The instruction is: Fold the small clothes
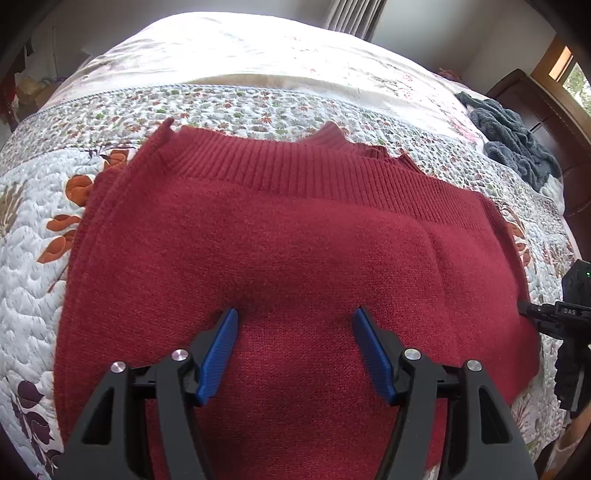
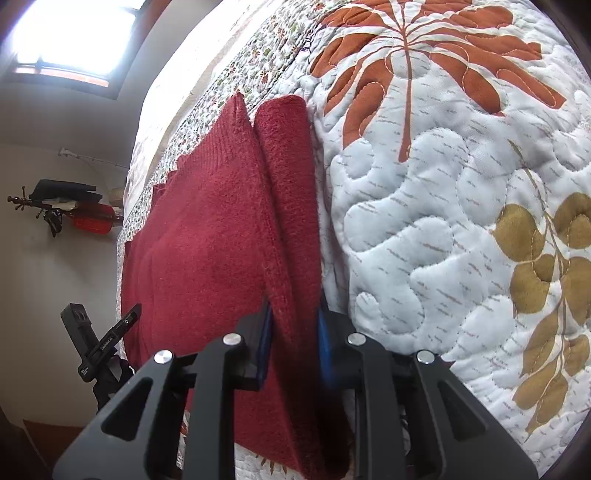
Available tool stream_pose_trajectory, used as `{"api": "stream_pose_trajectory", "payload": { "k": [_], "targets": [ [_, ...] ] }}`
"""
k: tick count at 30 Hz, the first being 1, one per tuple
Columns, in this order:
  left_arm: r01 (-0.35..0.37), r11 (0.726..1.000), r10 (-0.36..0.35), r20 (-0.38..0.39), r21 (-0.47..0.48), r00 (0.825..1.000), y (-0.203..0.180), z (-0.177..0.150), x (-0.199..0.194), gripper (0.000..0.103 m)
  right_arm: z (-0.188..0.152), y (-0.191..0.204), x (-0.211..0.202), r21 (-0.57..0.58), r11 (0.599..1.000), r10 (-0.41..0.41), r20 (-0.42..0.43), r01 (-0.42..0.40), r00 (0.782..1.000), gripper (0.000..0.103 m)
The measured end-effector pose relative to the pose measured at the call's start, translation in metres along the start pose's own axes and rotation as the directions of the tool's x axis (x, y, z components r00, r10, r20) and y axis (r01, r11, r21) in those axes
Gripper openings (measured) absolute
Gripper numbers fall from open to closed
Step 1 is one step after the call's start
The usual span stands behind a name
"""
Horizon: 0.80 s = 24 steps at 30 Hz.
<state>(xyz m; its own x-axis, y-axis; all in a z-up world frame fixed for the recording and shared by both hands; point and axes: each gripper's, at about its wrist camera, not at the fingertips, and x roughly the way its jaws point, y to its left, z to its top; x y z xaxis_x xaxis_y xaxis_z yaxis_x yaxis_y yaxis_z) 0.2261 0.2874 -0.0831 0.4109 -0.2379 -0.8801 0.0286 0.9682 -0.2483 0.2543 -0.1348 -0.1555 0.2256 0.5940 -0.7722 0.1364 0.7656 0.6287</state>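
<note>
In the left wrist view the left tongs [image 1: 293, 317] hover spread wide over the dark red knitted sweater [image 1: 280, 243] lying mid-bed on the floral quilted bedspread [image 1: 33, 280], while in the right wrist view the right tongs [image 2: 293, 317] pinch its folded side edge [image 2: 291, 229], a fold seemingly under way, next needing it carried across.

A bedroom in a home: a wide bed [image 1: 258, 55] fills both views, covered by a quilted floral bedspread [image 2: 424, 221]. Curtains [image 1: 351, 14] hang at the far wall, dark wooden furniture [image 1: 535, 110] stands at the right, and a coat rack [image 2: 55, 206] holds clothes beside a bright window [image 2: 74, 33].
</note>
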Motion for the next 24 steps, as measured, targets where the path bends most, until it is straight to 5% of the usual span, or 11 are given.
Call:
{"api": "stream_pose_trajectory", "payload": {
  "k": [14,24],
  "targets": [
    [0.014,0.999,-0.014,-0.003,-0.049,1.0,0.0,0.004,-0.012,0.069,0.001,0.013,-0.007,0.034,0.999,-0.003,0.003,0.002,1.0,0.013],
    [0.057,0.996,-0.053,0.056,-0.066,0.997,0.014,-0.001,-0.058,0.069,0.002,0.149,-0.025,-0.242,0.969,0.049,0.003,-0.047,0.999,0.013]
  ]
}}
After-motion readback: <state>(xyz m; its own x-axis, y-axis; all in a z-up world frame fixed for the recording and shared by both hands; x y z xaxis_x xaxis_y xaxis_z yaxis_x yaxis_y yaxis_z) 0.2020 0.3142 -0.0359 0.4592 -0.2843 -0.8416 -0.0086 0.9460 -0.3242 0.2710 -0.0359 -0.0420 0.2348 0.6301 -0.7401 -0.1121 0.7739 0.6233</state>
